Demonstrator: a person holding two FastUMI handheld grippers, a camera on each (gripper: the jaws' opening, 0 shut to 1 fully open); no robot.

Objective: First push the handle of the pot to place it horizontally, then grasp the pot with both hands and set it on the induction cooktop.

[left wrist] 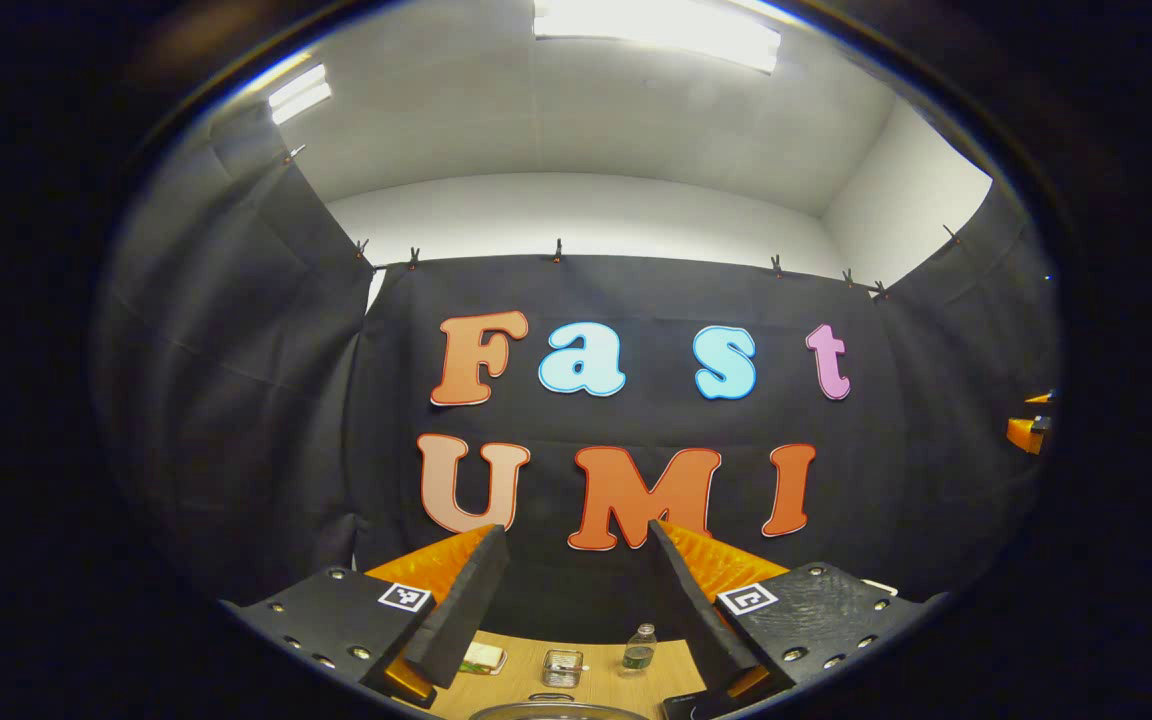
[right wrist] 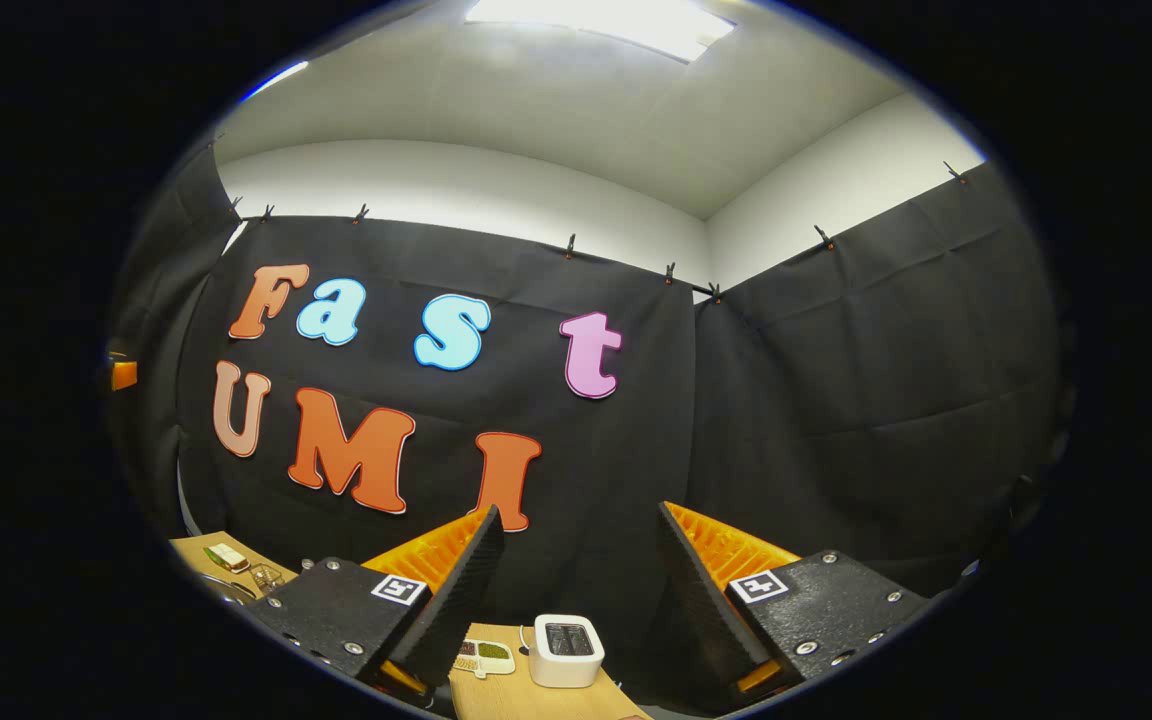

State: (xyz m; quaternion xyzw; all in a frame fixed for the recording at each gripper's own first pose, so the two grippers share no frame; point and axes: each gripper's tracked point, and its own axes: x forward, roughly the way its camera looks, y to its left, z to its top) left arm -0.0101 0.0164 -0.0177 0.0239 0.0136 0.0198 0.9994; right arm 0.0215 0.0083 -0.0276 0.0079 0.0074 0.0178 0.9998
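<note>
Only the pot's metal rim (left wrist: 556, 711) peeks in at the bottom edge of the left gripper view, with a small loop handle (left wrist: 551, 697) on its far side. My left gripper (left wrist: 576, 535) is raised above it, pointing at the booth wall, fingers wide apart and empty. A dark flat edge (left wrist: 688, 706) lies right of the pot; I cannot tell whether it is the cooktop. My right gripper (right wrist: 581, 520) is also held high, open, with nothing between its fingers. The right gripper (left wrist: 1031, 430) appears at the far right edge, and the left gripper (right wrist: 121, 375) at the far left edge.
On the wooden table (left wrist: 536, 672) behind the pot stand a small water bottle (left wrist: 640, 648), a small clear container (left wrist: 563, 667) and a flat packet (left wrist: 483, 657). A white toaster (right wrist: 566, 650) and a flat packet (right wrist: 484, 657) sit below the right gripper.
</note>
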